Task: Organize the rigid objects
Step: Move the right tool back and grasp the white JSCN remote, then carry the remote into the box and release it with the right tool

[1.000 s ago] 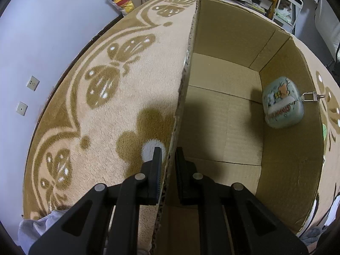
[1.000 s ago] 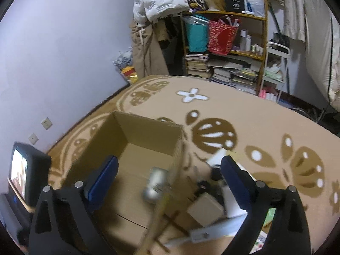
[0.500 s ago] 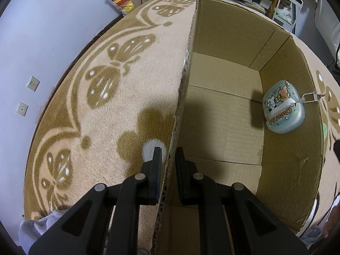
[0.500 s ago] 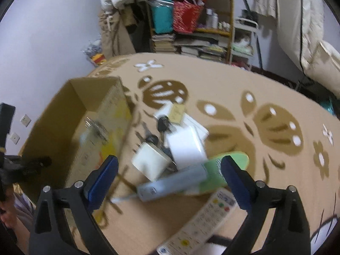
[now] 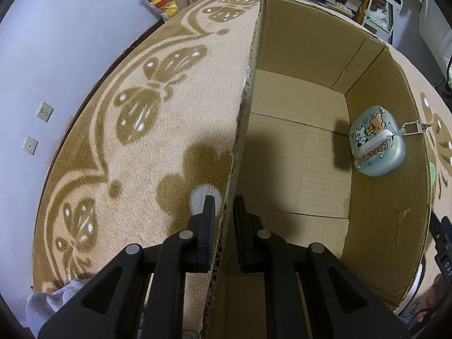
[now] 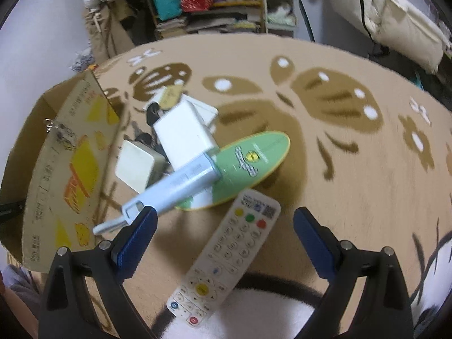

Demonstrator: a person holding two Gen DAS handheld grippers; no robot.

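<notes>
While left tool [image 5: 224, 226] pinches box wall [image 5: 240, 130], pale-teal cartoon case [image 5: 377, 141] inside.

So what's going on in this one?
A person is sorting loose items from a patterned carpet into a cardboard box. The left gripper is clamped on the box's side wall, steadying it. A small pale-green cartoon case with a metal clip already lies inside, against the far wall. The right gripper is wide open and empty, above a white remote control. Beside the remote are a light-blue tool, a green oval card and white chargers.
</notes>
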